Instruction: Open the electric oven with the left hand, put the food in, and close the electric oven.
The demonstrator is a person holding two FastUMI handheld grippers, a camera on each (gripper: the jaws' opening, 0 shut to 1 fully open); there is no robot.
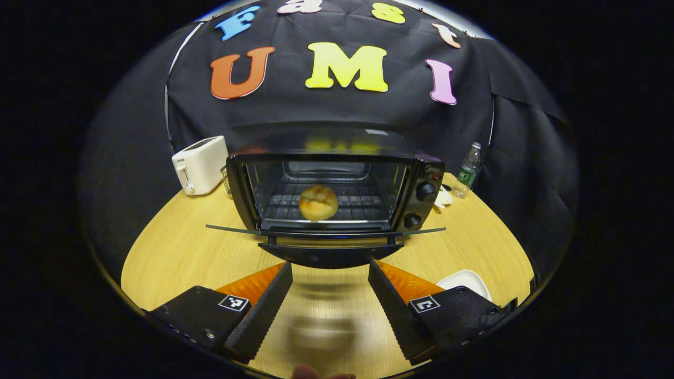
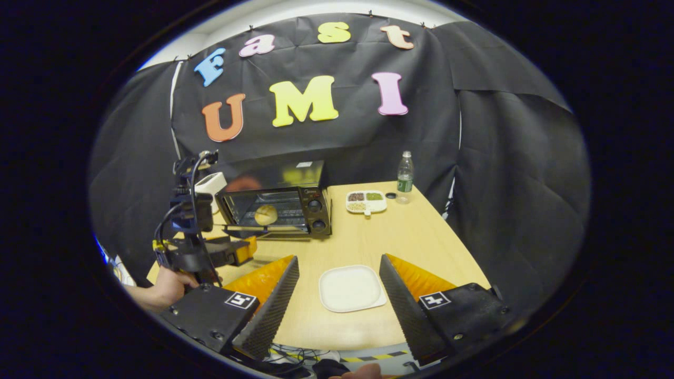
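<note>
Hovering at frame bottom, my left gripper [image 1: 330,295] sat wide open, empty, facing oven [image 1: 337,192] door; bun [image 1: 318,202] inside. Right gripper [image 2: 339,292] open, empty, over plate [image 2: 351,288].

The light wooden table [image 2: 421,247] carries the electric oven [image 2: 279,202], a white toaster [image 1: 200,164] beside it, a divided snack tray [image 2: 366,201], a water bottle [image 2: 404,176] near the wall, and a white plate [image 2: 352,288] toward the front edge.
</note>
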